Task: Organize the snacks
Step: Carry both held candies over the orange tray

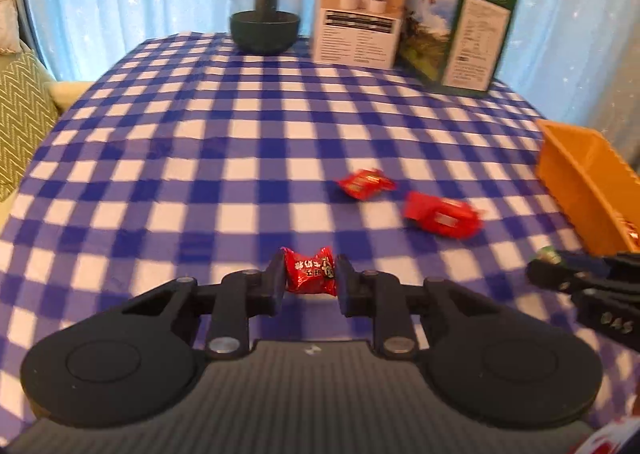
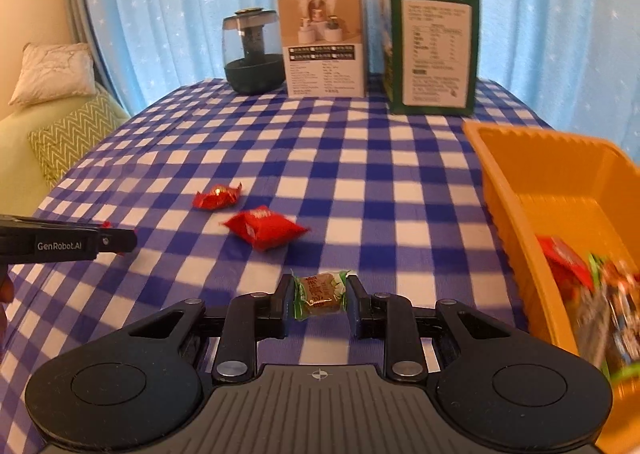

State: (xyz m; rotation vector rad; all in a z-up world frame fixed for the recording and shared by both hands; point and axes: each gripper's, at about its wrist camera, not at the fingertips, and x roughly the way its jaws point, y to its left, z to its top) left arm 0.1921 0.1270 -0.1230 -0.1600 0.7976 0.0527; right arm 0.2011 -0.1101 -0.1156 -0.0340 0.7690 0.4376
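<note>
Left gripper (image 1: 310, 276) has its fingers pinching a red wrapped candy (image 1: 310, 272) by its sides, held clear above the checked desk (image 1: 200, 173); white characters on the wrapper, too small to read. Right gripper (image 2: 318, 294) likewise pinches a green-and-white wrapped candy (image 2: 318, 294) with a brown label, print not legible. Both are gripped across the middle so the twisted ends stay free, probably for an easy drop. Orange bin (image 2: 552, 181) sits just to the right on the desk, already holding a few snack packs, so it looks like the collection spot; both held candies likely go there next. Two more red snacks wait loose on the cloth: a small foil candy (image 2: 218, 195) and a bigger red pouch (image 2: 266, 230), near each other, apart from the bin. "GenRobot.AI" is readable on the left gripper's side in the right wrist view. At the back edge stand a dark glass jar (image 2: 252, 53), a white product box (image 2: 326, 43) and a green carton (image 2: 434, 45) with a nutrition-type panel, text blurred.
</note>
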